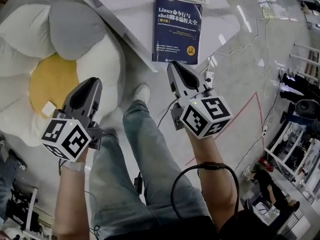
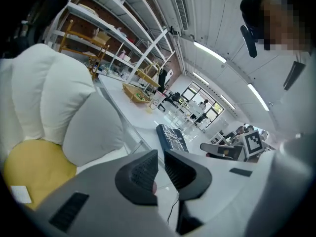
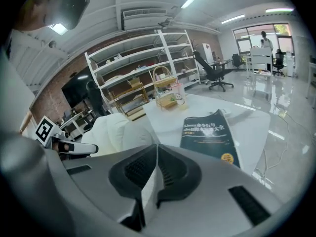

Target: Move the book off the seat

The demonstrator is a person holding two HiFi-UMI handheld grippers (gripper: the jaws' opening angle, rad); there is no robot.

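Book: the dark blue book (image 1: 177, 30) lies flat and face up on the white desk (image 1: 125, 14), near its front edge and clear of both grippers.
Seat: the flower-shaped seat (image 1: 52, 81), white petals round a yellow middle, sits just beside the desk and has no book on it.
Left gripper: the left gripper (image 1: 93, 81) is clenched almost fully, with only a slit between the jaws and nothing in it. It hangs over the edge of the seat.
Right gripper: the right gripper (image 1: 172, 64) is clenched and empty, pointing towards the book from just short of the desk's edge.
Why so: with the book resting on the desk and neither gripper grasping anything, the move off the seat looks finished. The grippers appear to be held above the person's knees simply to keep clear.
Remaining: probably nothing, since the book sits wholly on the desk.
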